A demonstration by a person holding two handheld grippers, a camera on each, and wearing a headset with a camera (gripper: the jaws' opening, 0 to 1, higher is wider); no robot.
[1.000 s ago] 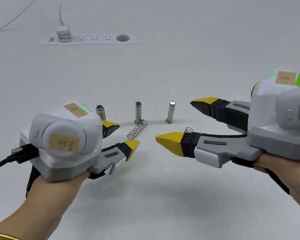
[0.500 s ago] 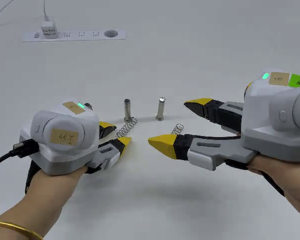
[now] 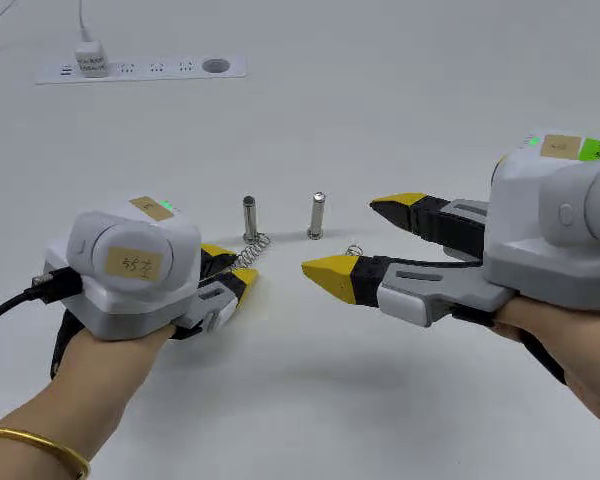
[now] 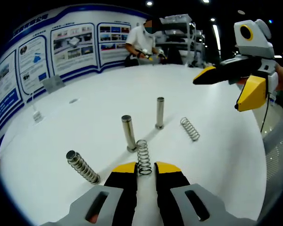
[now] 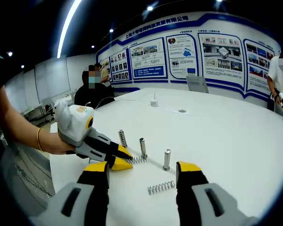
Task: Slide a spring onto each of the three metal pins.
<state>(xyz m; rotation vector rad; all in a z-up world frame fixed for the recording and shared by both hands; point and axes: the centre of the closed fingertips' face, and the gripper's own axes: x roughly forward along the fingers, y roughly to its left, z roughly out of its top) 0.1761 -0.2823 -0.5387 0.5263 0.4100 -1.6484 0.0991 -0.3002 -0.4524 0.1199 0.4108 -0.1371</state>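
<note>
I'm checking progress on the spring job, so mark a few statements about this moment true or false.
1. One pin already wears a spring. True.
2. The right gripper is shut on a spring. False: its jaws stand open, and the loose spring lies on the table between them.
3. The left gripper pinches the held spring by one end. True.
4. The two bare pins lie flat. False: both stand upright.
</note>
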